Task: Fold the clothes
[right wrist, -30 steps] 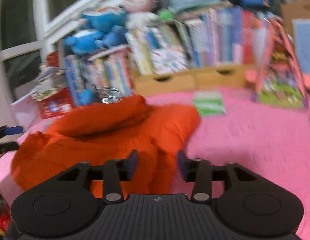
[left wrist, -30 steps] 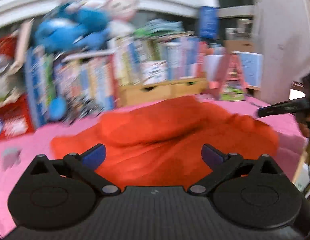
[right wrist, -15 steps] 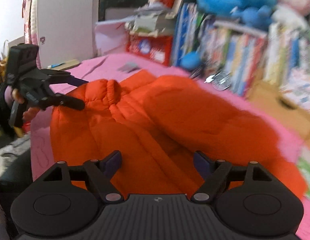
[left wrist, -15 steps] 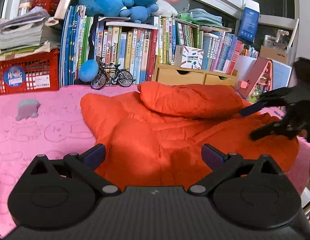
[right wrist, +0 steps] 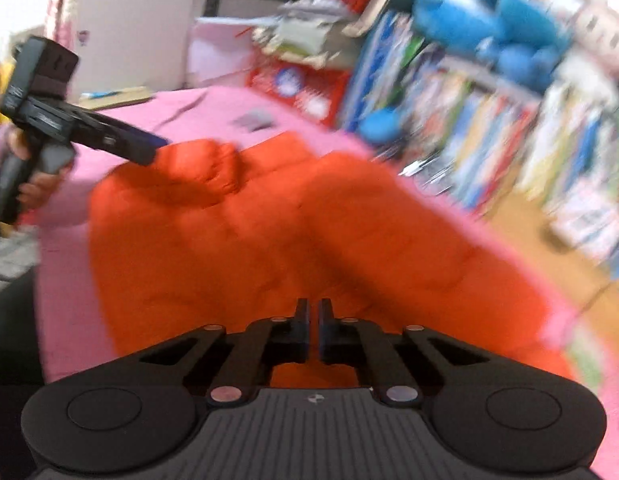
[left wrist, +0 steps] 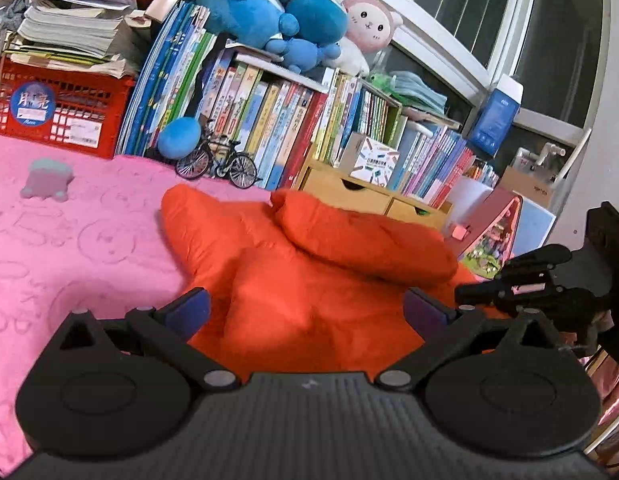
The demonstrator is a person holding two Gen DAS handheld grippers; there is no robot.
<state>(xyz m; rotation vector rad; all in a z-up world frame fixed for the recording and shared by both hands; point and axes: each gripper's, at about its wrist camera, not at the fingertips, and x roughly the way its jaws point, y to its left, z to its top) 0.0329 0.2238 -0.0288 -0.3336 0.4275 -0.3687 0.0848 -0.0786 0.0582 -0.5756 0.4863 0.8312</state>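
Orange puffy quilted jacket point(left wrist: 317, 280) bunched on pink blanket point(left wrist: 69, 240); left gripper point(left wrist: 305, 308) wide open, empty; right gripper point(right wrist: 313, 320) just snapped closed (blurred, pinched fabric unclear), books at 2 o'clock smeared.

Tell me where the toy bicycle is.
In the left wrist view, the toy bicycle stands at the far edge of the pink blanket, against the row of books, beside a blue ball and just behind the orange jacket.
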